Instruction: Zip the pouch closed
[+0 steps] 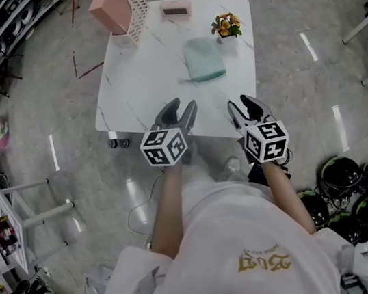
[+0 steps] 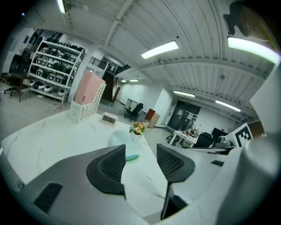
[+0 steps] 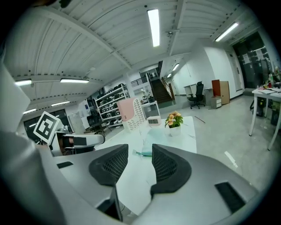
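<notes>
A pale mint-green pouch (image 1: 204, 58) lies flat on the white table (image 1: 152, 78), toward its far right part; it also shows in the left gripper view (image 2: 122, 141) and, partly hidden by the jaws, in the right gripper view (image 3: 147, 143). My left gripper (image 1: 182, 110) hovers over the table's near edge, open, nothing between its jaws. My right gripper (image 1: 245, 106) hangs beside it at the near right edge, also open and empty. Both are well short of the pouch.
A small pot of orange flowers (image 1: 225, 27) stands just right of the pouch. A pink perforated file holder (image 1: 121, 6) and a small digital clock (image 1: 176, 10) sit at the table's far side. Helmets (image 1: 346, 176) lie on the floor at the right.
</notes>
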Tool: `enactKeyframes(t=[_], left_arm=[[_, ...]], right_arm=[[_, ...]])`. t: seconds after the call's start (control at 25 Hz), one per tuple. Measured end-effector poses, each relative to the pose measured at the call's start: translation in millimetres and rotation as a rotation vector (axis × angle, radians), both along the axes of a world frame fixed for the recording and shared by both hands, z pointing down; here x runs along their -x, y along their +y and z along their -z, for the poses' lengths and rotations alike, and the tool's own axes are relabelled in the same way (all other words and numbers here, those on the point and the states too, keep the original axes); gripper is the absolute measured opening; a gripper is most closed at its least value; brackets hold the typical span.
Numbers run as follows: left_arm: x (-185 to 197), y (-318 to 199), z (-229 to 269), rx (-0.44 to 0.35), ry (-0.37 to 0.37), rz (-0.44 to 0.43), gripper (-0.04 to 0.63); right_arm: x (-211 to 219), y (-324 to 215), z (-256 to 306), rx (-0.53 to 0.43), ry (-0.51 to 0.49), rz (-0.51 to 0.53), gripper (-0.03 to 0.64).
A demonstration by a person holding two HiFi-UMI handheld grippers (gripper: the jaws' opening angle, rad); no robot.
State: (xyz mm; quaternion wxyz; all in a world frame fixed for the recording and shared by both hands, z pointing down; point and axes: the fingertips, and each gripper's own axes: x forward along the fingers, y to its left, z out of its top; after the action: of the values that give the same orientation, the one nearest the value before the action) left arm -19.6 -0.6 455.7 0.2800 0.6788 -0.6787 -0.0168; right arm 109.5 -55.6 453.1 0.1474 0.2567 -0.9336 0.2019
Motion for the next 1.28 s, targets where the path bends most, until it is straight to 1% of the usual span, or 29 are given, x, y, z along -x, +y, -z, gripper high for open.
enactKeyframes(t=[0.16,0.36,0.6,0.84,0.96,1.28], left_arm=[[26.2,-14.1,-19.8,0.038,0.000,-0.061,0.239],[59.1,-33.5,-33.3,0.068,0.002,-0.145,0.230],[92.5,-49.6,-62.5,0.128,0.028,-0.236,0.229],[102.9,-64.6,-90.4,0.188,0.007,-0.368,0.222],[100.7,-72.2,-104.3,0.215,-0.010,-0.440,0.212],[89.9,-91.4,-136.2,0.274,-0.055,-0.611,0.213]], right_arm=[[20.6,-11.5,-10.5,0.012,0.028,-0.051,0.165],[42.3,-25.3,-23.9,0.027,0.093,-0.134,0.164],[76.1,-29.1,-48.1,0.063,0.156,-0.189,0.167],[97.5,-33.8,-77.2,0.098,0.207,-0.231,0.169],[103.4,-35.6,-93.2,0.113,0.233,-0.244,0.170],[113.4,-39.7,-129.8,0.154,0.308,-0.276,0.168]])
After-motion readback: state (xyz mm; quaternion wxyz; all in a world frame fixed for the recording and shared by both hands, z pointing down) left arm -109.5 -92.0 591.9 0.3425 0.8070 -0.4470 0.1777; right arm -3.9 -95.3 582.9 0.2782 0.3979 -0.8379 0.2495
